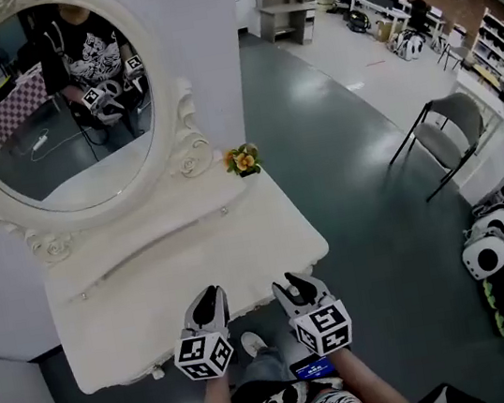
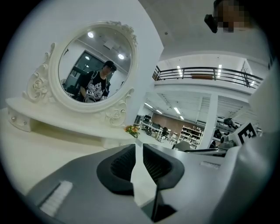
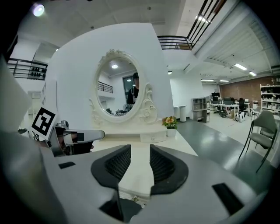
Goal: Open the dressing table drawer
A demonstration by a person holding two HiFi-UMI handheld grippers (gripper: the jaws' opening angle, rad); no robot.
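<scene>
A white dressing table [image 1: 145, 303] with an oval mirror [image 1: 56, 103] stands against the wall. Both grippers hover side by side over its front edge, pointing at the mirror. My left gripper [image 1: 209, 299] [image 2: 139, 151] shows a narrow gap between its jaws, with only the tabletop behind it. My right gripper [image 1: 294, 286] [image 3: 140, 151] stands open wider and holds nothing. Under its jaws, on the table's front edge, a small metal drawer knob [image 3: 135, 199] shows in the right gripper view. The drawer front is hidden in the head view.
A small pot of orange flowers [image 1: 243, 159] sits at the table's back right corner. A low shelf with little knobs [image 1: 82, 295] runs under the mirror. A grey chair [image 1: 449, 127] and a pile of panda toys [image 1: 493, 252] stand to the right on the dark floor.
</scene>
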